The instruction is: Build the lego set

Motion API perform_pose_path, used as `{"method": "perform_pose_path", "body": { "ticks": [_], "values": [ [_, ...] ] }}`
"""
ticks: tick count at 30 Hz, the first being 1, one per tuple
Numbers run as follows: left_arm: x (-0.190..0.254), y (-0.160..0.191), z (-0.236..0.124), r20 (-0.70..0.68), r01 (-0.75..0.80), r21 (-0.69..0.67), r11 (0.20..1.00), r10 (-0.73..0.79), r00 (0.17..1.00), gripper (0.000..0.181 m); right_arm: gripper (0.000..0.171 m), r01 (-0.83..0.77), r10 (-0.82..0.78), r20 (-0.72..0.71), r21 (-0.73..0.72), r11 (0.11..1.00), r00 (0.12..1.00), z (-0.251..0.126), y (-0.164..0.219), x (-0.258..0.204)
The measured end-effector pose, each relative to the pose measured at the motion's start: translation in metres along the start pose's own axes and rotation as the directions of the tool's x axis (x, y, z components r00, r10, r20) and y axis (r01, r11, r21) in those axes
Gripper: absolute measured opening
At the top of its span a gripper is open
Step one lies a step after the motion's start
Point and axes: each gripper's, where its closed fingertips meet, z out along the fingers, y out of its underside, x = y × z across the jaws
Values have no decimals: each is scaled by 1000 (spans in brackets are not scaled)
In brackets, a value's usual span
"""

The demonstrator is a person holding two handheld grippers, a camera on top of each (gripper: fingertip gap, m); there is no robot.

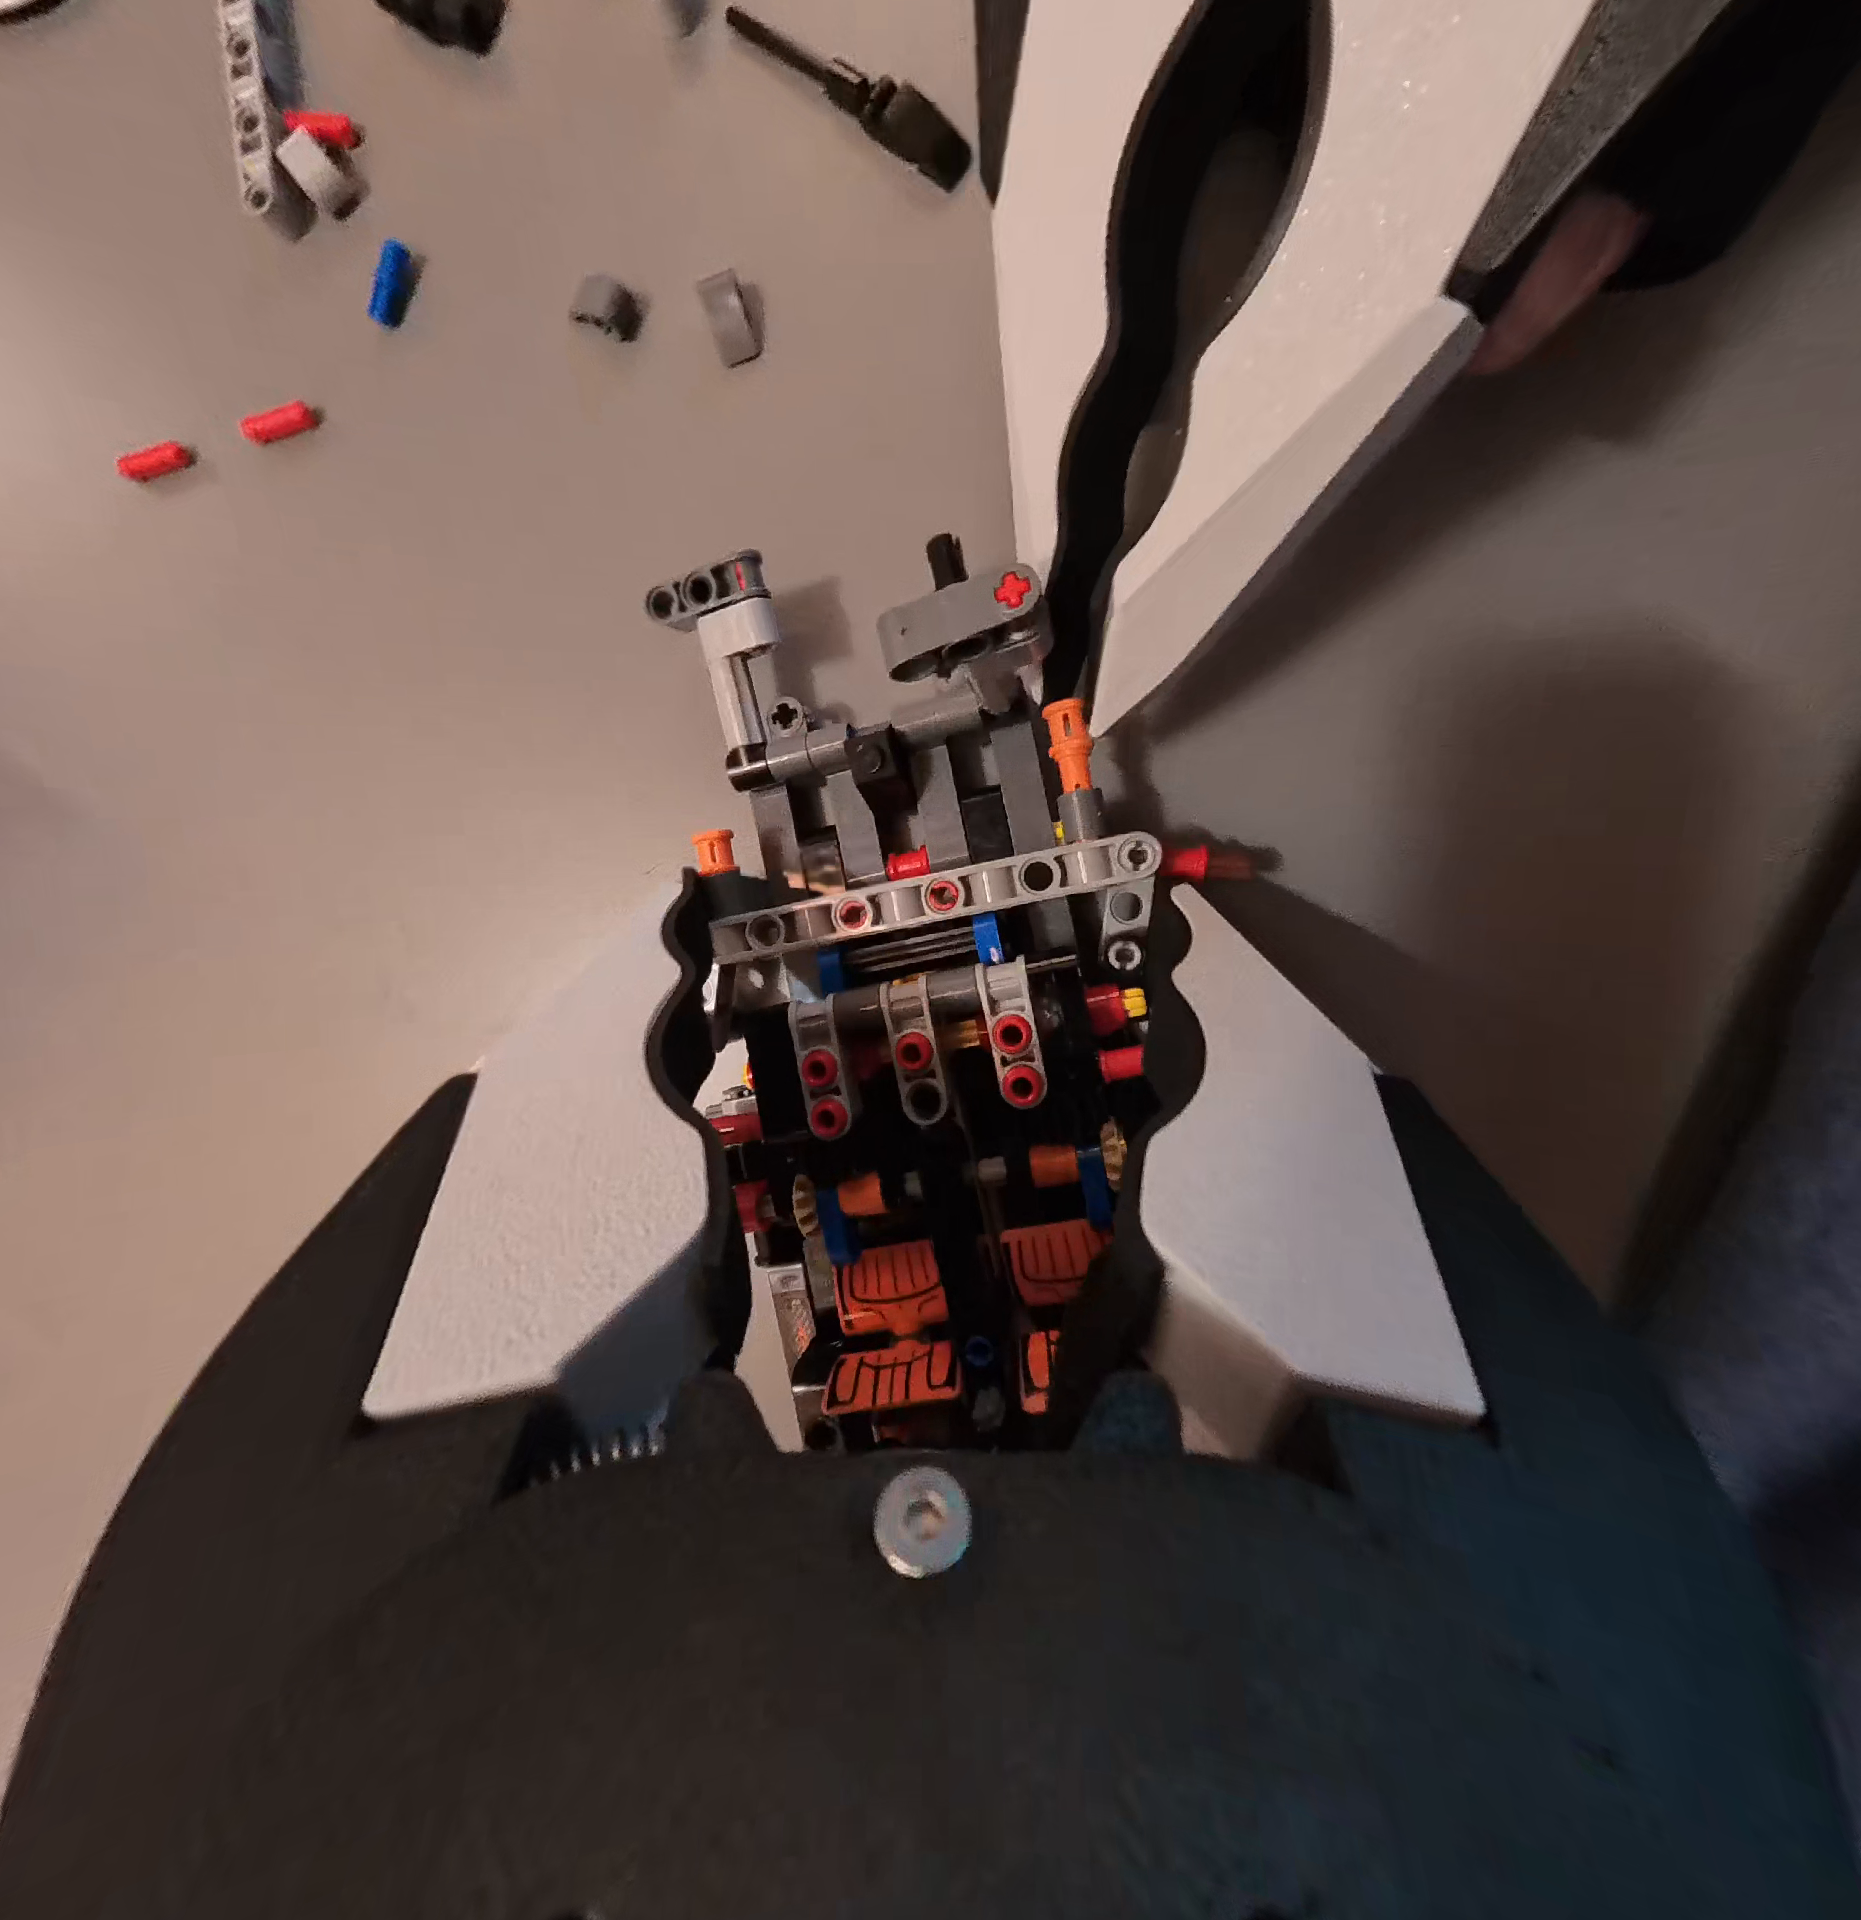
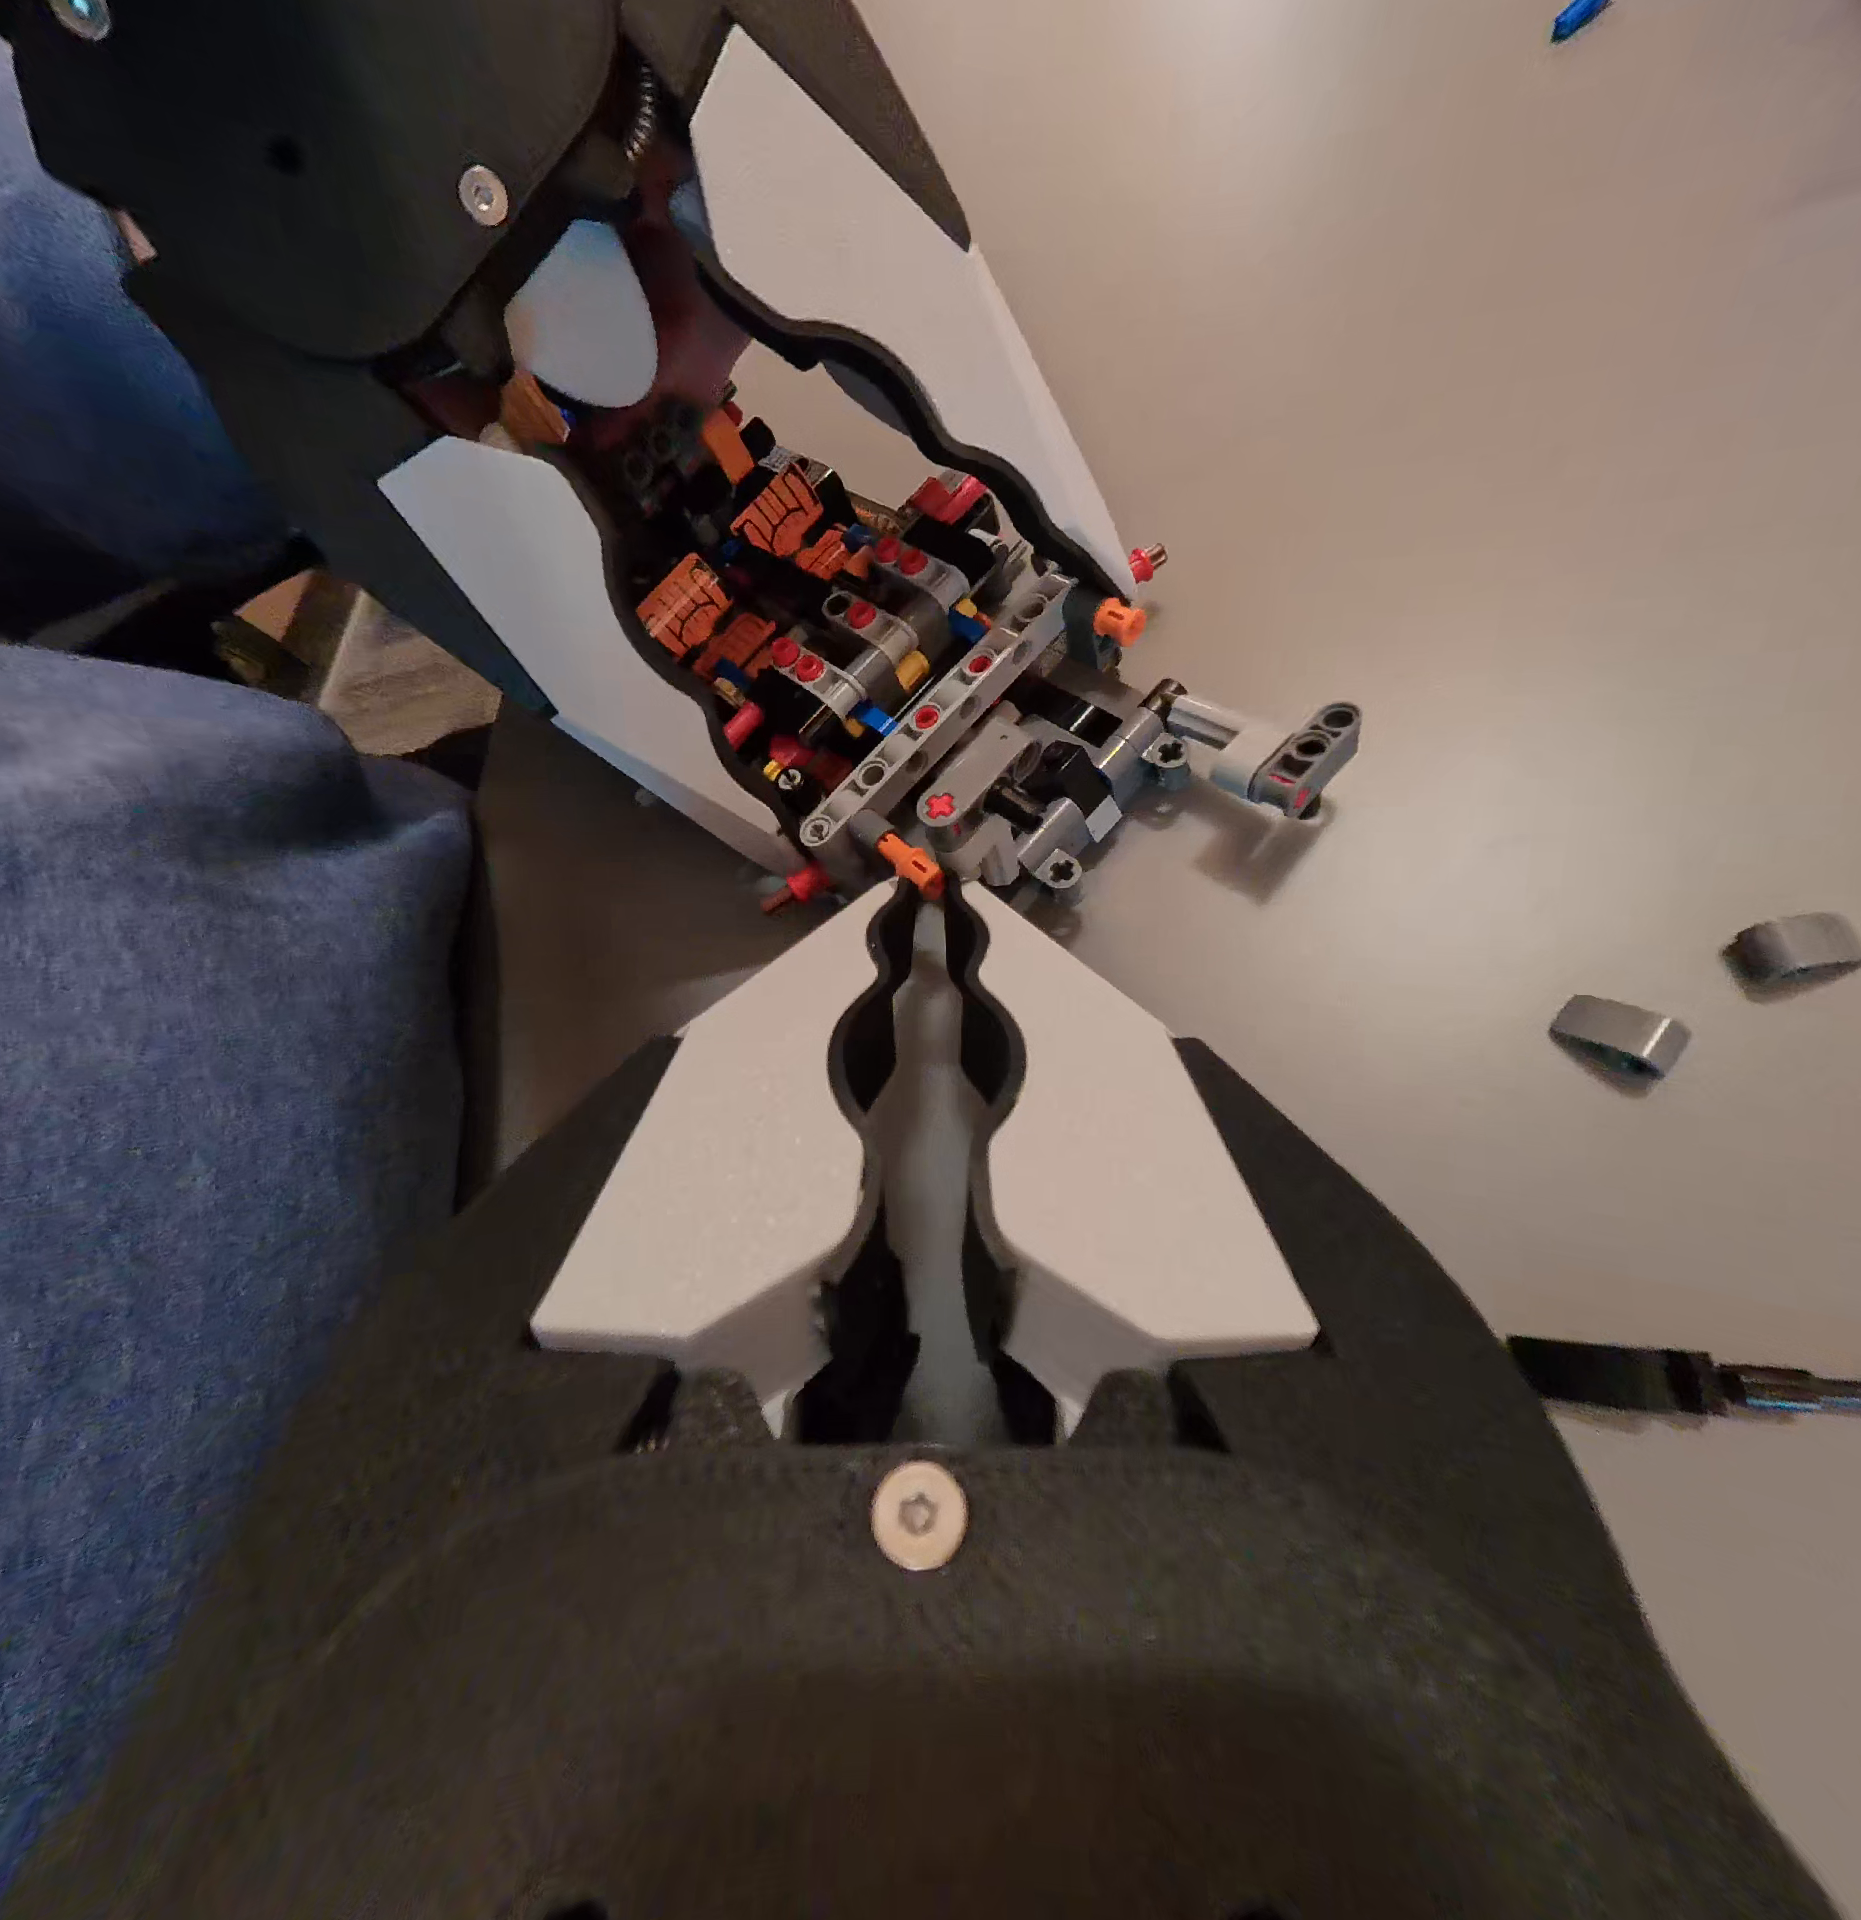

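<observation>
The Lego assembly (image 1: 910, 1049) is a black, grey, red and orange Technic build with a grey holed beam (image 1: 936, 894) across its front. My left gripper (image 1: 931, 899) is shut on its sides and holds it over the table. In the right wrist view the assembly (image 2: 905, 665) sits in the left gripper (image 2: 962, 712) at the upper left. My right gripper (image 2: 926, 902) is shut, with its tips on an orange pin (image 2: 910, 864) that sticks out of the assembly's corner. The same pin (image 1: 1066, 740) and the right gripper (image 1: 1073, 675) show in the left wrist view.
Loose parts lie on the pale table (image 1: 490, 623): two red pins (image 1: 157, 460), a blue pin (image 1: 391, 283), small grey pieces (image 1: 734, 317), a grey beam (image 1: 261, 125) and a black part (image 1: 874, 99). Two grey pieces (image 2: 1617, 1039) and a black rod (image 2: 1684, 1387) lie to the right. Blue cloth (image 2: 178, 1039) fills the left. The tips of both grippers are at nearly the same place. The right tips stand about 12 centimeters off the black rod (image 2: 1684, 1387). My left wrist view (image 1: 887, 101) looks at it from another angle.
</observation>
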Motion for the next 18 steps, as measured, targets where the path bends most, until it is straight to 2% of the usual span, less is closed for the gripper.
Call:
{"method": "perform_pose_path", "body": {
  "ticks": [5, 9, 14, 18],
  "values": [
    [5, 1, -1, -15, -11, 7, 1000, 11, 1000, 82, 3, 51, -51, -26, -1, 999, 998, 0, 3, -5],
    [10, 0, -1, -31, -32, 24, 999, 33, 999, 81, 3, 163, -164, -41, -23, 986, 986, -2, 7, -9],
    [22, -4, -1, -69, -87, 54, 995, 90, 993, 81, 1, 396, -398, -85, -41, 917, 913, -11, 14, -19],
    [26, -5, -1, -84, -114, 37, 993, 117, 990, 80, 0, 502, -500, -80, 10, 865, 862, -20, 7, -35]
  ]
}}
